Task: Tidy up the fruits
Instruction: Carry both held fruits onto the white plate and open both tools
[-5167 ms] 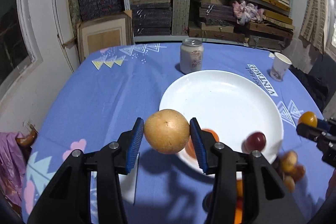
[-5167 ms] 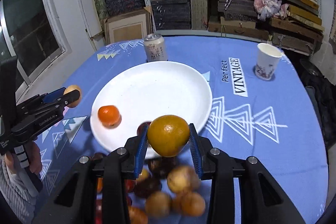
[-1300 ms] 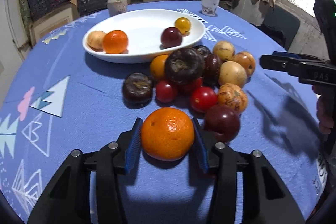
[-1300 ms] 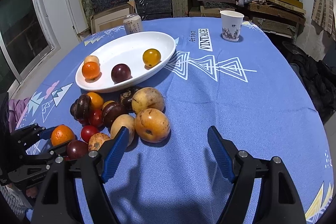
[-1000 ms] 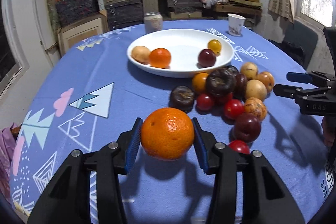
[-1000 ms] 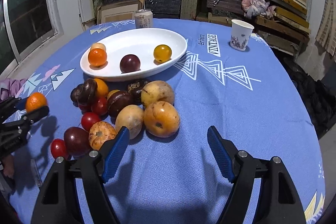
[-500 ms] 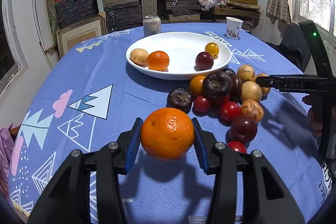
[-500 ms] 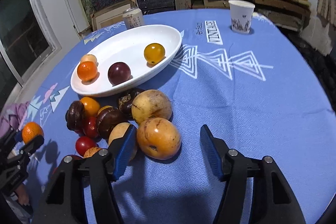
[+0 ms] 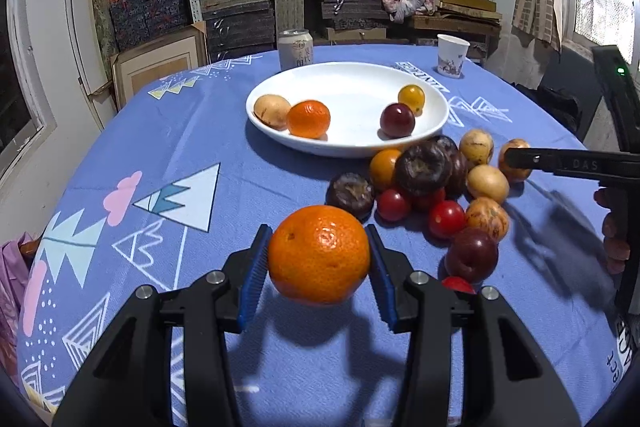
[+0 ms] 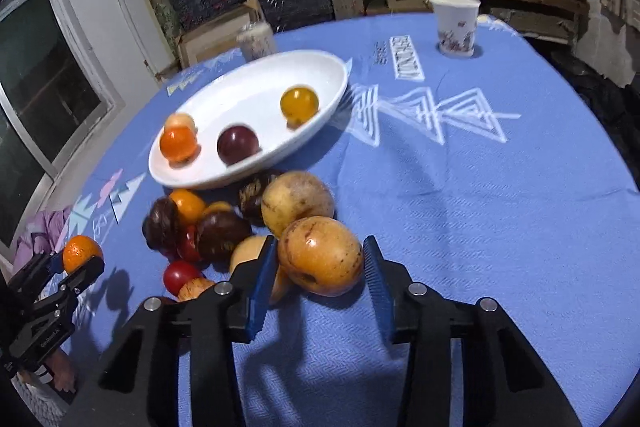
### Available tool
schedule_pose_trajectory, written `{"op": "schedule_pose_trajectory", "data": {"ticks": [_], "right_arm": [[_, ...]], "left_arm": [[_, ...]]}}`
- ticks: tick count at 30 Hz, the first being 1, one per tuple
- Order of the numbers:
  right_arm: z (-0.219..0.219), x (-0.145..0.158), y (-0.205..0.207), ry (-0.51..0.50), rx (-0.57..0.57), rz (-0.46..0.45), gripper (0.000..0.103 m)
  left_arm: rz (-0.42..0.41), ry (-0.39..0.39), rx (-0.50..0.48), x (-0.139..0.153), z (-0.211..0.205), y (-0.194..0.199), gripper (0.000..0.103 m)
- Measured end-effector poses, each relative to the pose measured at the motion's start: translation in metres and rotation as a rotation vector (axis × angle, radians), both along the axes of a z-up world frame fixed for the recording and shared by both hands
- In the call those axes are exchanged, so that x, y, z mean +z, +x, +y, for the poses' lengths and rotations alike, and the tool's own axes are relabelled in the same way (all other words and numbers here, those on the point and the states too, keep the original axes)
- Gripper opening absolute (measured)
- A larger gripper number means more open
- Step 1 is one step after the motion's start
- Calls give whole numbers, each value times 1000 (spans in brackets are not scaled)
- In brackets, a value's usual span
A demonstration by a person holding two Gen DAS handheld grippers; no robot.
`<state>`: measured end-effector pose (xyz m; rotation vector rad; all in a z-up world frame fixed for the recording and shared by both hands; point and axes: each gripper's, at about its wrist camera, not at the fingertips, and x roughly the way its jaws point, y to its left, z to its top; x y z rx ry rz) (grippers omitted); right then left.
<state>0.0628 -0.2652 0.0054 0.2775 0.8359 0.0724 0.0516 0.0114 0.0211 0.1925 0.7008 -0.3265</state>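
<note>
We hold the orange (image 9: 319, 254) clamped between the blue pads of our left gripper (image 9: 319, 263), raised above the blue tablecloth (image 9: 168, 163), nearer us than the white plate (image 9: 352, 143). Our right gripper (image 10: 320, 269) has its fingers apart on either side of a yellow-brown fruit (image 10: 320, 255) at the near edge of the fruit pile (image 10: 224, 223), which lies on the cloth just in front of the plate. Whether the pads touch that fruit we cannot tell.

Black plastic left gripper (image 9: 319, 277) and right gripper (image 10: 320, 281), blue ribbed fingers (image 9: 251, 283), silver screws.
</note>
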Motion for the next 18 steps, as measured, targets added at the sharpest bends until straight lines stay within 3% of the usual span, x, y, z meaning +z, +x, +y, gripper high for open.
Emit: {"op": "schedule_pose_trajectory", "data": {"ticks": [5, 9, 13, 18], "right_arm": [[-2, 34, 22, -4, 4, -57, 44], [9, 49, 71, -12, 28, -43, 44], [27, 48, 119, -65, 41, -21, 44], [48, 36, 168, -140, 62, 19, 44]], "left_arm": [[-37, 16, 20, 29, -7, 40, 46], [-24, -7, 42, 51, -19, 99, 46], [7, -14, 66, 50, -36, 151, 46], [66, -15, 94, 27, -50, 206, 46]]}}
